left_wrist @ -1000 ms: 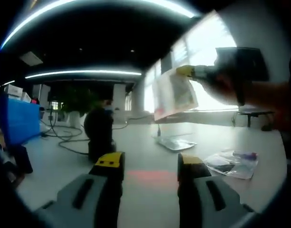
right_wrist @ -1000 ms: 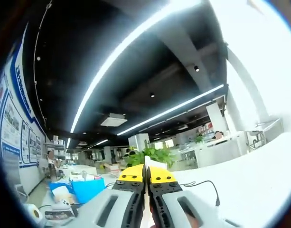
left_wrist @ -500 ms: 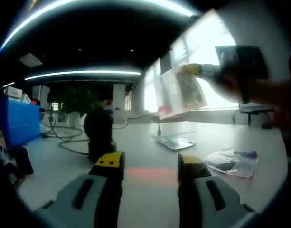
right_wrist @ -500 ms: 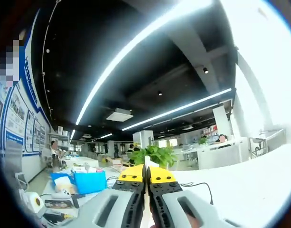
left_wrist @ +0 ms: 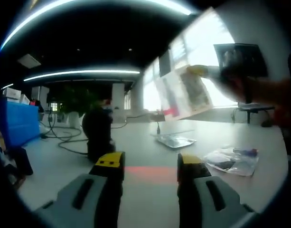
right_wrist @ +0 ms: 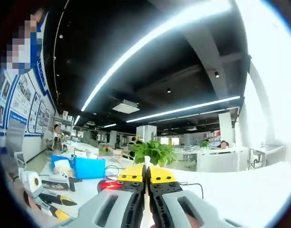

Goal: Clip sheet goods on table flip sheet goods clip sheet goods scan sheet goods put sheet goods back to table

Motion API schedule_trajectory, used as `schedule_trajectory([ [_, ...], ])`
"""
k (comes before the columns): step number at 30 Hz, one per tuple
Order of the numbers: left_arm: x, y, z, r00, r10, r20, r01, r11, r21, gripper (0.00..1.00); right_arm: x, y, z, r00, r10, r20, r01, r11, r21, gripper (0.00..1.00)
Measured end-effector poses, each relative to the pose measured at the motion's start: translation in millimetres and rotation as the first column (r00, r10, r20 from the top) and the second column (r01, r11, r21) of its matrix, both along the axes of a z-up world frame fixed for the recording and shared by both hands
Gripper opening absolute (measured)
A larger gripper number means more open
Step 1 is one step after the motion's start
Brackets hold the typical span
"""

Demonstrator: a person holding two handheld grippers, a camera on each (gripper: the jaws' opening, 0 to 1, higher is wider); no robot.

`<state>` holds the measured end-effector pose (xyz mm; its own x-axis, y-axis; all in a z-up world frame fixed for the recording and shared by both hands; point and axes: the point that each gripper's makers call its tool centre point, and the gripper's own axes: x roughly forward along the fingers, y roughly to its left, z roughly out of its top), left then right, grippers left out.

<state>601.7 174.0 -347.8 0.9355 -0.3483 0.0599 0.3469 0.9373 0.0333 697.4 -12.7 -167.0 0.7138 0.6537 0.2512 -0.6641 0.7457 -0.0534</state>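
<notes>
A flat see-through sheet packet (left_wrist: pixel 183 92) hangs in the air above the white table (left_wrist: pixel 150 142), tilted, with my right gripper (left_wrist: pixel 196 71) shut on its upper edge. In the right gripper view the yellow-tipped jaws are pressed together on my right gripper (right_wrist: pixel 146 172), and the packet's thin white edge (right_wrist: pixel 146 163) shows between them. My left gripper (left_wrist: pixel 150 164) stands open low over the table with nothing between its fingers. A black scanner (left_wrist: pixel 98 133) stands just left of it and casts a red band of light (left_wrist: pixel 145 172) on the table. Its red glow (right_wrist: pixel 107 184) appears left of the right jaws.
Two more clear packets lie on the table, one in the middle (left_wrist: pixel 176 141) and one at the right (left_wrist: pixel 233 161). A blue box (left_wrist: pixel 17 121) and cables (left_wrist: pixel 64 137) sit at the left. A blue bin (right_wrist: pixel 88 167), tape roll (right_wrist: pixel 29 180), hand tools (right_wrist: pixel 55 199) and plant (right_wrist: pixel 154 152) show beyond.
The right gripper has carried the packet a little to the right and tilted it more. The right gripper view has swung, bringing the scanner's red glow into sight. The left gripper stays put.
</notes>
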Motion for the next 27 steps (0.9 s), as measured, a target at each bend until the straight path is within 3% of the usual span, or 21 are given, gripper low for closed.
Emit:
schedule_trajectory([
  [7,0.9,2.7,-0.9,1.000,0.015,-0.007,-0.015,1.000,0.009,0.36,-9.0,2.9,-8.4,0.999,0.017,0.031,-0.015,0.998,-0.061,0.00],
  [16,0.8,3.5,-1.4,1.000,0.023,-0.012,-0.022,1.000,0.015,0.36,-22.7,14.7,-29.1,0.992,0.057,0.111,-0.031,0.974,-0.225,0.00],
  [27,2.2,3.5,-3.8,0.999,0.030,-0.015,-0.029,0.999,0.034,0.36,-31.0,30.0,-49.4,0.988,0.101,0.118,-0.065,0.960,-0.274,0.00],
])
